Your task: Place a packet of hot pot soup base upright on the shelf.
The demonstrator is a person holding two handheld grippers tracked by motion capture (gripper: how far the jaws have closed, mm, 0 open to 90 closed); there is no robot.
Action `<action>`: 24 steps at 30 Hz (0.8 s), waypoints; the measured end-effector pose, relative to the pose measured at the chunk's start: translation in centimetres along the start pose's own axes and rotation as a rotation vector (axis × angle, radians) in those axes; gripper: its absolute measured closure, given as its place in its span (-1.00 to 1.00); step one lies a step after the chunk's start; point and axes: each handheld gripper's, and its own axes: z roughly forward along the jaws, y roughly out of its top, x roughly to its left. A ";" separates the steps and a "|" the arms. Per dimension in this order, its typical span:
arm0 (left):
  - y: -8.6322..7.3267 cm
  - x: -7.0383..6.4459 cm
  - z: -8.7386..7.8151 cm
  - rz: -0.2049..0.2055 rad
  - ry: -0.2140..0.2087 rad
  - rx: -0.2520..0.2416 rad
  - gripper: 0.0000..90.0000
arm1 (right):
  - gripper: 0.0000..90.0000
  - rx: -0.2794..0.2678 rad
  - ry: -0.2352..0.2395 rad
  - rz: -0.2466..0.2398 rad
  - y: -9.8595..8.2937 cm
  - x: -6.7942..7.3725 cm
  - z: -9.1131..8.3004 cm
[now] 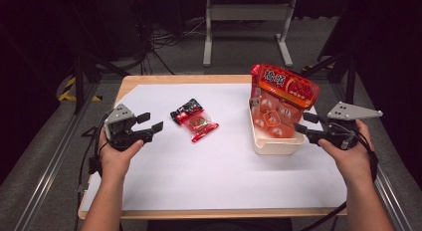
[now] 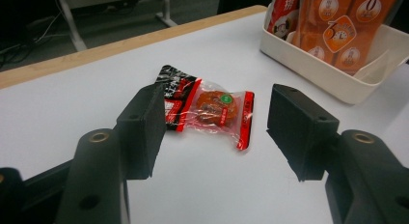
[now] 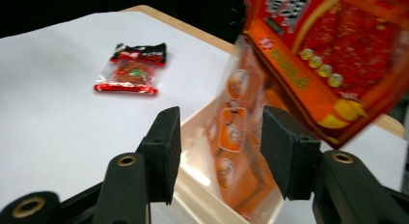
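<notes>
Step in hand, as judged: approach to pick-up; the small clear-and-red snack packet lies flat on the white-covered table, apart from the cream plastic bin; left claw released, jaws wide, empty, aimed at it; right claw released, empty, beside the bin; next move calls for lowering astride the packet.

We see a small clear snack packet with red ends lying flat mid-desk, toward the far left. A large orange bag with a red top stands tilted in a cream tray near the right edge.
</notes>
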 end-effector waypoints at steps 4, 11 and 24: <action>0.0 0.0 0.5 0.002 -0.004 0.007 -0.10 | 0.12 0.006 0.031 -0.012 -0.1 0.5 0.1; 0.2 0.0 1.9 -0.022 0.001 0.016 -0.20 | 0.08 -0.001 0.094 -0.031 -0.3 1.5 1.0; 0.3 2.1 6.7 -0.101 0.041 0.035 -0.26 | 0.01 -0.002 0.134 -0.110 0.0 4.1 2.2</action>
